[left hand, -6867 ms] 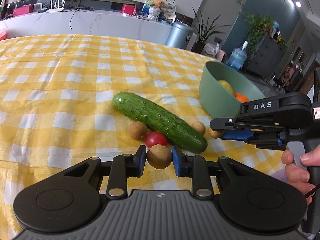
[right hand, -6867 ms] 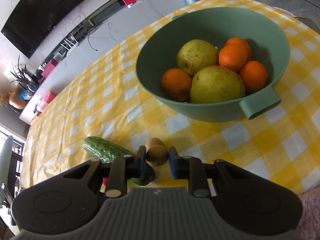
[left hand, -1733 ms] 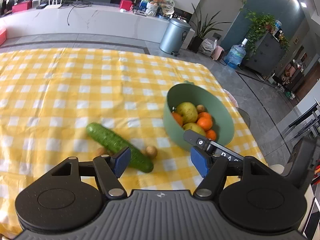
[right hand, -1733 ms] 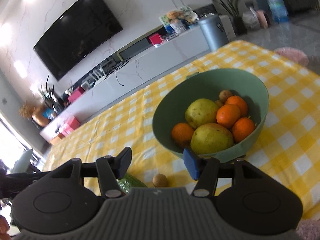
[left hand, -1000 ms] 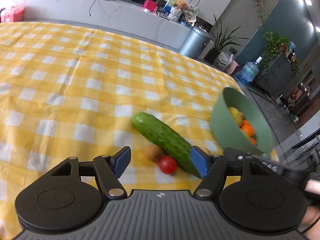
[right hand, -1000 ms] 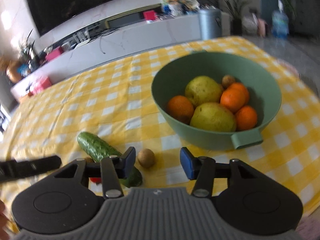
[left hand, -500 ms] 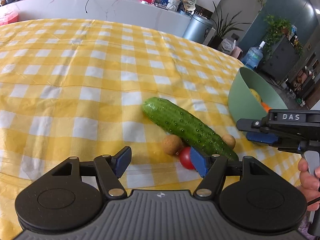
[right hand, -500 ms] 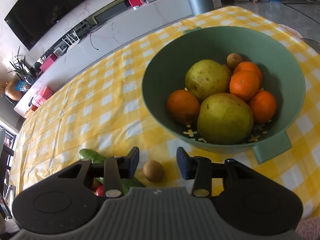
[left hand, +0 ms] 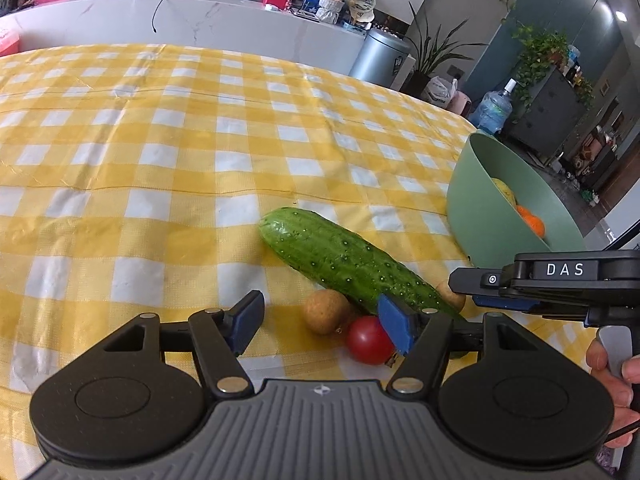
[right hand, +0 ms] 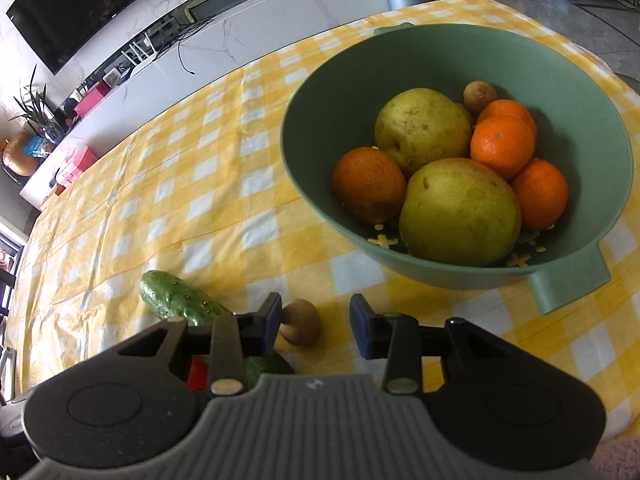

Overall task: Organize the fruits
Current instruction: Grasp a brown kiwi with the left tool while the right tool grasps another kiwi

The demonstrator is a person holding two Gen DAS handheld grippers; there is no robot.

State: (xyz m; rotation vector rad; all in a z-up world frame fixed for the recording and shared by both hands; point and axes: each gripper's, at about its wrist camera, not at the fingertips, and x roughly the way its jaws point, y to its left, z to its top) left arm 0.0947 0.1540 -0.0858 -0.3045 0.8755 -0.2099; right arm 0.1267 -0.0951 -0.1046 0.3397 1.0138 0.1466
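Observation:
On the yellow checked cloth lies a cucumber (left hand: 348, 264). A brown longan (left hand: 323, 312) and a red cherry tomato (left hand: 370, 340) sit at its near side. My left gripper (left hand: 320, 326) is low over that longan, its jaws closing, pads still apart from it. At the cucumber's far side a second longan (right hand: 300, 322) lies between the closing jaws of my right gripper (right hand: 316, 326), against the left pad, with a gap to the right pad. The green bowl (right hand: 360, 80) holds two pears, several oranges and a longan (right hand: 479, 96).
The bowl (left hand: 492, 208) stands to the right of the cucumber, its handle (right hand: 568, 284) towards me. The right gripper's body and a person's hand (left hand: 612, 372) fill the left wrist view's right edge. Bare cloth stretches left and far behind the cucumber.
Both grippers have come down from over the bowl to the cucumber and narrowed their jaws. The left now frames the near longan, the right the far one. A longan now lies in the bowl.

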